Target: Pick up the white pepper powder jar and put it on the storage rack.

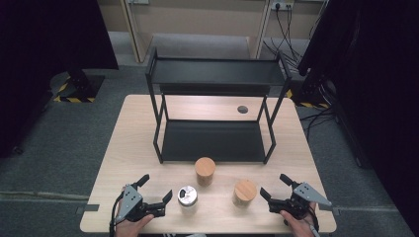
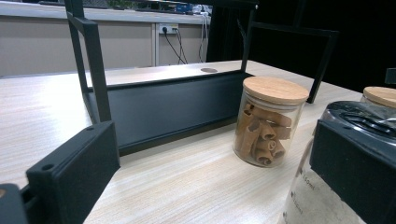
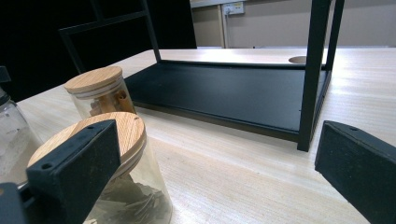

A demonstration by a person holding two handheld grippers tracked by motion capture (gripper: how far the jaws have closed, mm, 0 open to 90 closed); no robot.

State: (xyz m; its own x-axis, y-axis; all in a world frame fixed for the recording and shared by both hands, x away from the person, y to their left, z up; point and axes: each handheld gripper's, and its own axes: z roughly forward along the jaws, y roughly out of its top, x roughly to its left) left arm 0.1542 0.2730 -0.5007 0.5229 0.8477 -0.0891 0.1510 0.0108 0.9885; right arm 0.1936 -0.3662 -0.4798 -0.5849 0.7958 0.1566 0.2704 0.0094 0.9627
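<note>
Three glass jars stand on the wooden table (image 1: 128,148) in front of a black two-tier rack (image 1: 212,140). One wooden-lidded jar (image 1: 204,170) (image 2: 268,123) holds brown rolled pieces. A second wooden-lidded jar (image 1: 245,192) (image 3: 128,135) stands to its right. A jar with a black and silver lid (image 1: 188,197) (image 2: 359,114) sits nearest the front edge. My left gripper (image 1: 155,188) (image 2: 217,154) is open just left of the black-lidded jar, with nothing between its jaws. My right gripper (image 1: 274,186) (image 3: 219,154) is open just right of the second wooden-lidded jar, and also holds nothing.
The rack's lower tray (image 3: 224,91) rests on the table, and its upper shelf (image 1: 217,74) sits on thin black posts. A round cable hole (image 1: 242,109) lies behind the rack. Dark curtains flank the table, over grey carpet.
</note>
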